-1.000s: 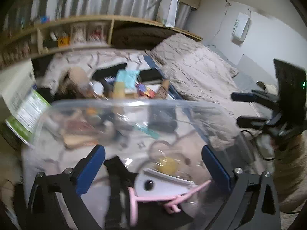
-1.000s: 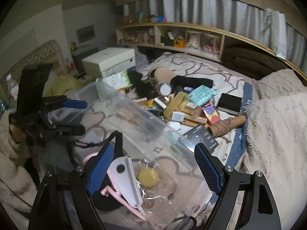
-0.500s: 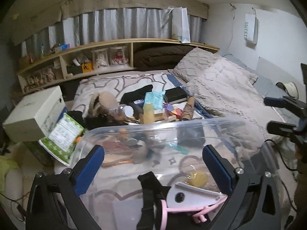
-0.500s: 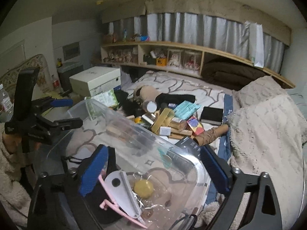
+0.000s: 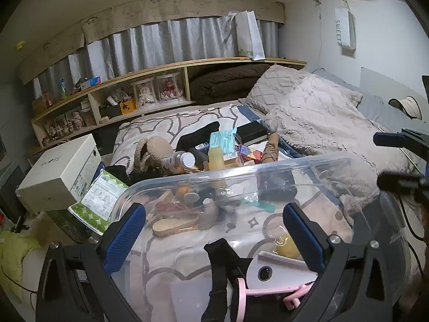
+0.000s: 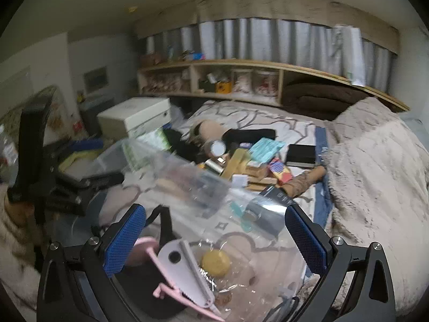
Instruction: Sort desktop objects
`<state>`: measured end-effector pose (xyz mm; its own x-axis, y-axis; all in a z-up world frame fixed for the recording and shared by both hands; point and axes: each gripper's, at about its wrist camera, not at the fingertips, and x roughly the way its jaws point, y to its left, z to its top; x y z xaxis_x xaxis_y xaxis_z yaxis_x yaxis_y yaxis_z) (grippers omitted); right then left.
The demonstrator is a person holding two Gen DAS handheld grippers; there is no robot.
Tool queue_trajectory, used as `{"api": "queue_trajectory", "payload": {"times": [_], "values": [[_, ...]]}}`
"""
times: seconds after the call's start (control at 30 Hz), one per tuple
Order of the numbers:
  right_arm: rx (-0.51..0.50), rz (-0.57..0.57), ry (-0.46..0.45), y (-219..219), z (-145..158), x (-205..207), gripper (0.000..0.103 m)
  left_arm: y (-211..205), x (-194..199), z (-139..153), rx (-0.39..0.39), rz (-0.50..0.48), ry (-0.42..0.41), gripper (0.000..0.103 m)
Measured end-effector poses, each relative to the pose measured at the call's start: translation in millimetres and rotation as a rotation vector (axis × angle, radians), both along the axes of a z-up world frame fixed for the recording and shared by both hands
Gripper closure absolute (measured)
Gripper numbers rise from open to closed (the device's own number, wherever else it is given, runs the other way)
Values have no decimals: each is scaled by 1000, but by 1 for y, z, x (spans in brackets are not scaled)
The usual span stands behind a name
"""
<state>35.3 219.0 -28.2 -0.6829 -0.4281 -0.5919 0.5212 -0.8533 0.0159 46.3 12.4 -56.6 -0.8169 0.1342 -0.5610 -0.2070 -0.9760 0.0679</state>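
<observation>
A clear plastic bin sits on the bed in front of both grippers. Inside it lie a white and pink brush, a yellow ball in clear wrap and a black strap. My left gripper is open, its blue pads wide apart over the bin's near side. My right gripper is open over the bin's other end. Each gripper shows in the other's view: the right one, the left one. A pile of loose objects lies on the bed beyond the bin.
A white shoe box and a green packet stand left of the bin. A grey fuzzy blanket covers the right side of the bed. A wooden shelf with small items runs along the back wall.
Both views have pulled back and tilted up, showing more of the room. The bin sits lower in the left view. Both grippers stay open.
</observation>
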Motion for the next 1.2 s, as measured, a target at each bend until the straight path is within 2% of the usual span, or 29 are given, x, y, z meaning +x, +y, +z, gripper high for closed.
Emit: {"api": "queue_trajectory", "payload": {"times": [0.2, 0.47, 0.63, 1.2], "values": [[80, 54, -20, -11, -7, 6, 0, 2, 4, -2, -48, -32, -3, 0], [110, 56, -29, -11, -9, 5, 0, 6, 10, -3, -120, -103, -14, 0], [111, 48, -31, -12, -10, 7, 0, 3, 11, -4, -112, -116, -37, 0], [111, 35, -27, -11, -9, 5, 0, 1, 10, -5, -112, -108, -35, 0]]}}
